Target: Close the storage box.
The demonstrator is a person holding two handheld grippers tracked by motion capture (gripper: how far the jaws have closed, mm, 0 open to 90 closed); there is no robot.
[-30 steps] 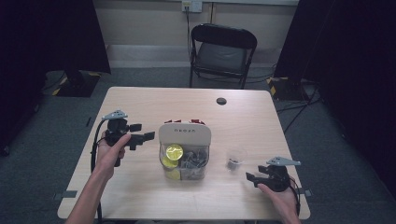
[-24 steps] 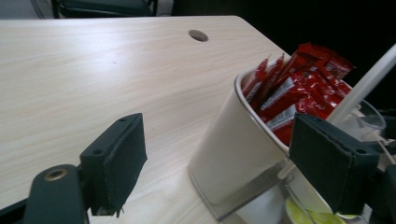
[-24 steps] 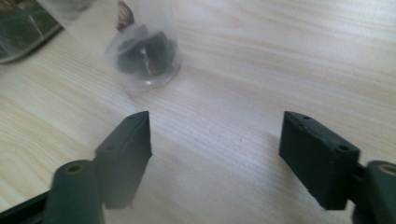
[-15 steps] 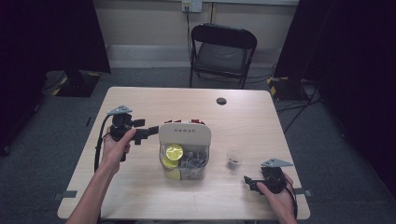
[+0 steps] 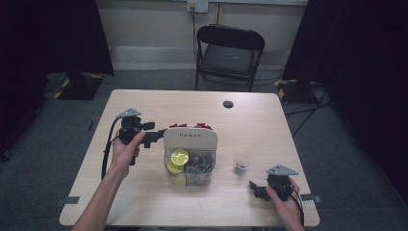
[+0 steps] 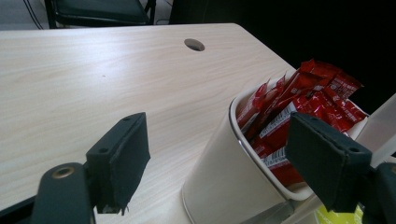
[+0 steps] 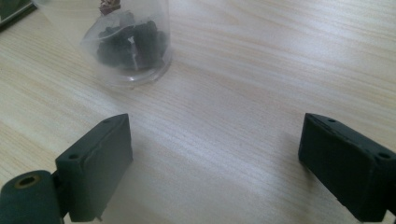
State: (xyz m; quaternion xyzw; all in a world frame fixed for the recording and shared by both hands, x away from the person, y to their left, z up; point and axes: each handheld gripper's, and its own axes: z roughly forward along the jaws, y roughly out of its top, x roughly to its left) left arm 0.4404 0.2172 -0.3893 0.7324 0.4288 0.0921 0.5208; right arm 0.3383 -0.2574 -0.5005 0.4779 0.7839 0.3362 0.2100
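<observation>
White-walled and packed with red snack packets (image 6: 303, 107), the organizer (image 5: 190, 140) sat mid-table with the left gripper (image 5: 155, 136) open-jawed astride its rim — best closed squarely on that wall — while the right gripper (image 5: 256, 189), jaws just opened and empty, waited near a clear cup (image 5: 242, 162).

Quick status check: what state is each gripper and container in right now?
left gripper: open, jaws at the organizer's rim
right gripper: jaws just opened, nothing between them
organizer: upright, holds red packets
clear cup: upright, dark pieces at its bottom
folding chair: unfolded
</observation>
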